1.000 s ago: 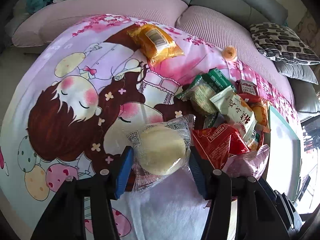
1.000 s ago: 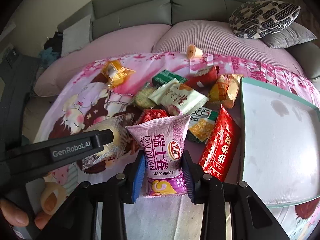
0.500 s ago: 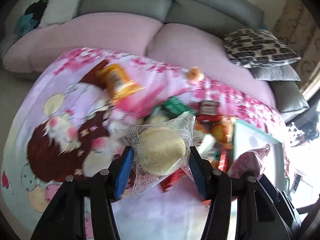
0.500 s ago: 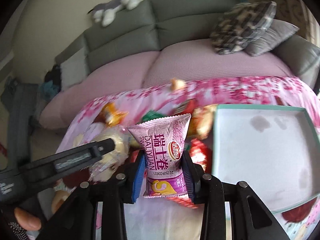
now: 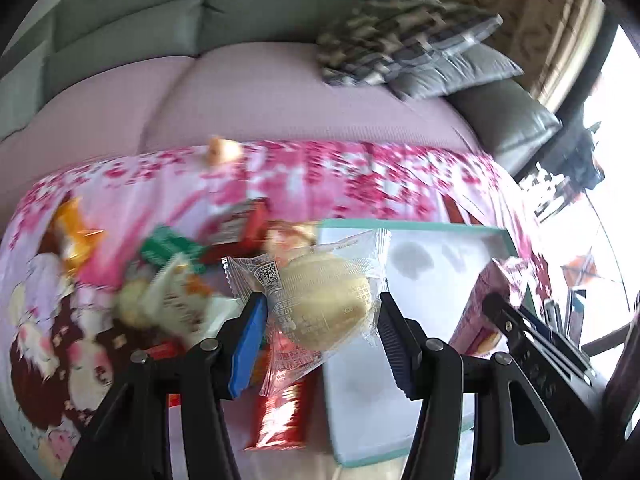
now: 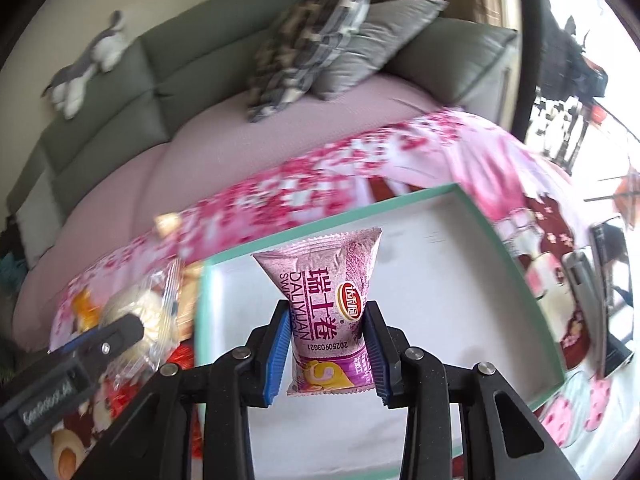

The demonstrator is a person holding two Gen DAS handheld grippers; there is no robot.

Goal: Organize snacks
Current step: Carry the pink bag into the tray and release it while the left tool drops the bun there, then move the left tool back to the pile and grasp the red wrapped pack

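My left gripper (image 5: 320, 312) is shut on a clear packet with a pale round cake (image 5: 324, 296), held in the air at the left edge of a white tray with a teal rim (image 5: 412, 226). My right gripper (image 6: 326, 336) is shut on a purple Swiss-roll packet (image 6: 326, 300), held above the inside of the tray (image 6: 460, 280). The purple packet shows at the right of the left wrist view (image 5: 480, 304). The left gripper with the cake shows at the lower left of the right wrist view (image 6: 140, 320).
A heap of snack packets (image 5: 180, 280) lies left of the tray on a pink cartoon cloth (image 5: 360, 176), with a red packet (image 5: 280, 412) in front and an orange one (image 5: 76, 232) further left. A sofa with cushions (image 6: 312, 40) stands behind.
Both grippers have lifted and swung right with their packets, from over the snack heap to the tray. The tray now fills the right wrist view.
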